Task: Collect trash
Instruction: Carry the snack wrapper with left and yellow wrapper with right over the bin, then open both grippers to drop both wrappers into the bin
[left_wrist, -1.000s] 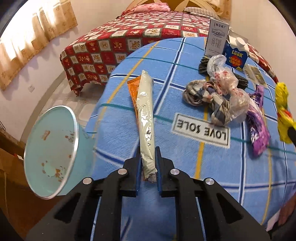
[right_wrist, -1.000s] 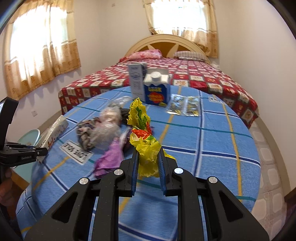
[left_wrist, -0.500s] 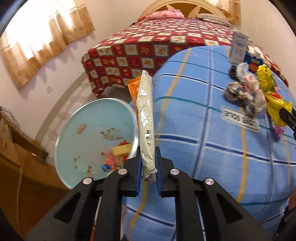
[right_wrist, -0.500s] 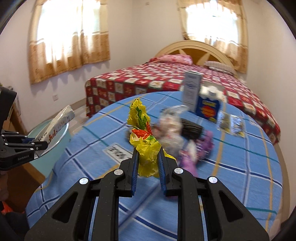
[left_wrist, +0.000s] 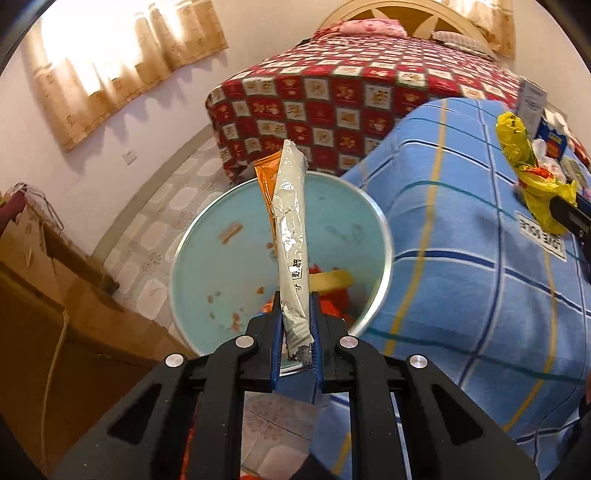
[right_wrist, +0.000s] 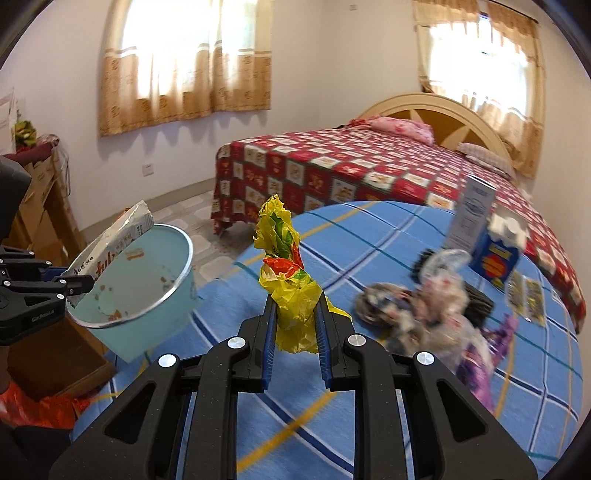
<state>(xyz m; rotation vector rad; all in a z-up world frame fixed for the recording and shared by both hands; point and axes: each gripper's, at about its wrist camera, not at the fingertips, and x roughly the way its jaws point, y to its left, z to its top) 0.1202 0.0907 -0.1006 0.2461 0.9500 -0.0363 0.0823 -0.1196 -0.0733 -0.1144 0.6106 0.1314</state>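
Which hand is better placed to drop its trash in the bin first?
Left. The left gripper holds the silver wrapper over the bin; the right gripper, gripping the yellow wrapper, is above the table.

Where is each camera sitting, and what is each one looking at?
Left wrist: sits on the left gripper, looking down into the round pale blue bin; its jaws clamp a long silver snack wrapper.
Right wrist: sits on the right gripper, looking across the blue checked tablecloth toward the bed; its jaws clamp a crumpled yellow plastic bag.
Shared: bin, tablecloth, both wrappers, each other's gripper.
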